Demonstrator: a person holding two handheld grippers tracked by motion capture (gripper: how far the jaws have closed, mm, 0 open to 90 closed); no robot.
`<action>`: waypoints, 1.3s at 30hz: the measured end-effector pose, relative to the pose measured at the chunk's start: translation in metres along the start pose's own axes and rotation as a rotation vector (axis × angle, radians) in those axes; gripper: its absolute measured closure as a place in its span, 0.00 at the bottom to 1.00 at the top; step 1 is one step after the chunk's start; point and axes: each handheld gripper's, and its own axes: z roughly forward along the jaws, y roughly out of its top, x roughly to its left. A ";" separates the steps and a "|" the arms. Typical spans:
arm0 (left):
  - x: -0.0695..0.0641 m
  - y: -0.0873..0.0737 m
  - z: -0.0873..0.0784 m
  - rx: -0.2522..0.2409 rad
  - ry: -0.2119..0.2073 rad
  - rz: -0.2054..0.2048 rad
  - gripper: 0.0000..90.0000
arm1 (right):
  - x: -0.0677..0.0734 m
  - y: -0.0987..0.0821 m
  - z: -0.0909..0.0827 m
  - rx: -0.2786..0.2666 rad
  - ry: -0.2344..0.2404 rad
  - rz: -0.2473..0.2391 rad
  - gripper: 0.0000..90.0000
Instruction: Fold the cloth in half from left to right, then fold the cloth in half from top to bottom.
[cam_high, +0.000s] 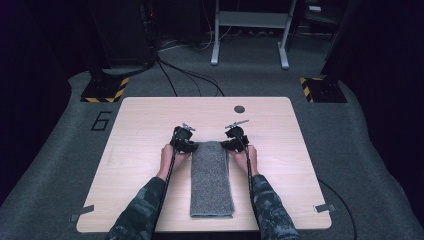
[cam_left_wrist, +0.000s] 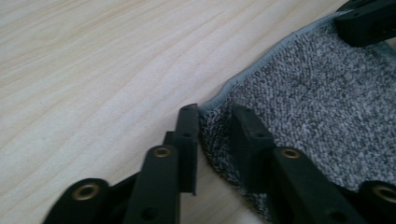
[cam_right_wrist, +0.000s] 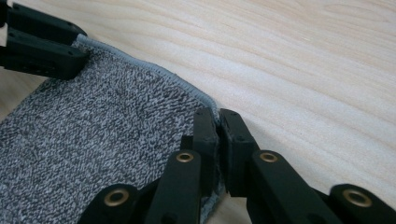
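with the grey towel (cam_high: 212, 177) lying folded as a long strip on the wooden table (cam_high: 140, 150), its near short edge sits close to the table's near edge and its far short edge reaches about mid-table. at the towel's far left corner, the left gripper (cam_high: 186, 145) has its jaws clamped on the hemmed corner fabric (cam_left_wrist: 215, 122). at the towel's far right corner, the right gripper (cam_high: 231, 144) has its jaws pressed together on the cloth there (cam_right_wrist: 217, 122); beyond the towel a dark round grommet (cam_high: 239, 109) sits near the table's far edge.
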 end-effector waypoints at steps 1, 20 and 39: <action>0.000 0.000 0.000 0.001 -0.013 -0.006 0.88 | -0.001 0.000 0.000 -0.003 0.003 0.000 0.97; 0.003 0.008 -0.019 -0.136 -0.030 -0.004 0.96 | 0.002 0.014 -0.028 -0.120 -0.035 -0.070 0.98; 0.011 0.040 -0.038 -0.229 0.023 0.013 0.96 | 0.002 0.046 -0.051 -0.199 -0.067 -0.093 0.98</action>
